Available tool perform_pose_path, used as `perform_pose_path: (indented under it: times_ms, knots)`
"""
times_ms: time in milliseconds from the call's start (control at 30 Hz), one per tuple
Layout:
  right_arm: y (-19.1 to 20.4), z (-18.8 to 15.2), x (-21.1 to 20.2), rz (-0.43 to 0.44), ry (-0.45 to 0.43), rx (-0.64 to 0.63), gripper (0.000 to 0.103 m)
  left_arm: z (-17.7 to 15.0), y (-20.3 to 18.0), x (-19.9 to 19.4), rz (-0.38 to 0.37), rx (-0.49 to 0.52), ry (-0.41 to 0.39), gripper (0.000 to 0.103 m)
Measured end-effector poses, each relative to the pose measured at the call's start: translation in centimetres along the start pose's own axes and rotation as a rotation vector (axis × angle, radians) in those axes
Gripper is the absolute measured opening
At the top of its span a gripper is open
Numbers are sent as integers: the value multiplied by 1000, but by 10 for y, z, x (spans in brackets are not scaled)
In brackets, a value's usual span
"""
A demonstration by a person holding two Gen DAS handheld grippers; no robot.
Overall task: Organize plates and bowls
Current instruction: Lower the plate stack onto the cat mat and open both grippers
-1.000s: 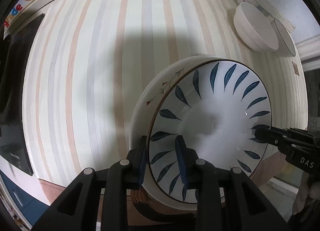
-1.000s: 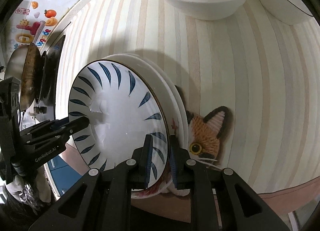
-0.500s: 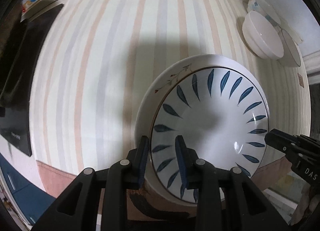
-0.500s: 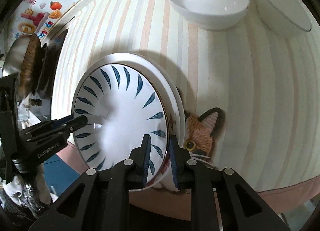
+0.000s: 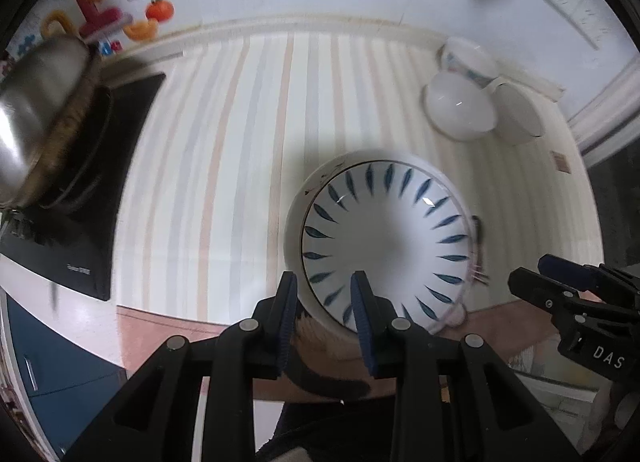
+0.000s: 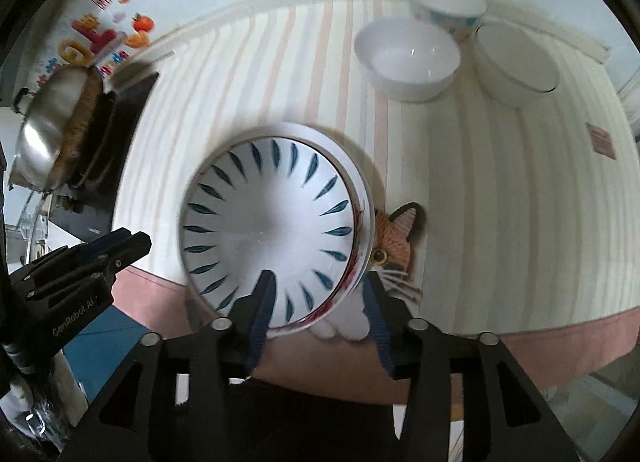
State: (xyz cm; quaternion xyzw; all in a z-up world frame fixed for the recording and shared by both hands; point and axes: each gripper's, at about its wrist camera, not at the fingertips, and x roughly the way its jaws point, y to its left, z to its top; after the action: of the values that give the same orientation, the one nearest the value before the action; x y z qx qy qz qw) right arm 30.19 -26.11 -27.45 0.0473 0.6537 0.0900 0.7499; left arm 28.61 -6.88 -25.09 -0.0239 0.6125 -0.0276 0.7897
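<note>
Blue leaf-stroke pattern rings the white round plate (image 5: pixel 384 242), which sits nested on a larger white plate with a small red sprig at its rim (image 5: pixel 298 198). Both rest near the front edge of the pastel-striped tablecloth (image 5: pixel 224 166), partly covering a knitted orange cat-face mat (image 6: pixel 394 238).

Left gripper (image 5: pixel 326 316): black frame, blue pads, fingers narrow. The near rim of the plates shows between them; whether the pads press on it cannot be told.

Right gripper (image 6: pixel 320 308): jaws opening, fingers apart. One pad lies over the blue-patterned plate, the other beside the cat mat; the plate rims are seen between them, not pinched.

Far right of the cloth, well apart from the plates: a plain white ceramic bowl (image 6: pixel 408 58), a white bowl with a thin dark rim (image 6: pixel 516 62) just beside it, and a patterned bowl (image 6: pixel 448 8) behind both.

Left side: black induction cooktop (image 5: pixel 92 222) carrying a steel pot (image 5: pixel 36 102). Fruit stickers (image 5: pixel 120 18) on the wall behind.
</note>
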Motion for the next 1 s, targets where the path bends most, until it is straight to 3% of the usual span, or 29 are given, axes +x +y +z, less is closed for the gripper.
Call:
perform_pose_path:
  times_ms: [133,233,267,433,567,767,1000]
  knots:
    - [19,-23,-45,-12,-93,-9,77,-13,-2,-36,6,28,-64,45]
    - [31,-42,-74,-24,-150,-10,86,-25,1,-62,10,37,-116,77]
    - [34,-49,-84,-35,-168,-8,88,-28,1,-68,13,39,-128,83]
    - [46,-79,-125,-58,-251,5,92,-48,6,-105,2,26,-198,86]
    - [55,-103,-155,-77,-311,14,95,-61,7,-123,-9,17,-221,94]
    - [63,-129,-177,-74,-346,20,97,-80,8,-144,-18,10,-238,94]
    - [55,-131,-182,-36,-352,28,99,-64,0,-141,-36,-3,-261,98]
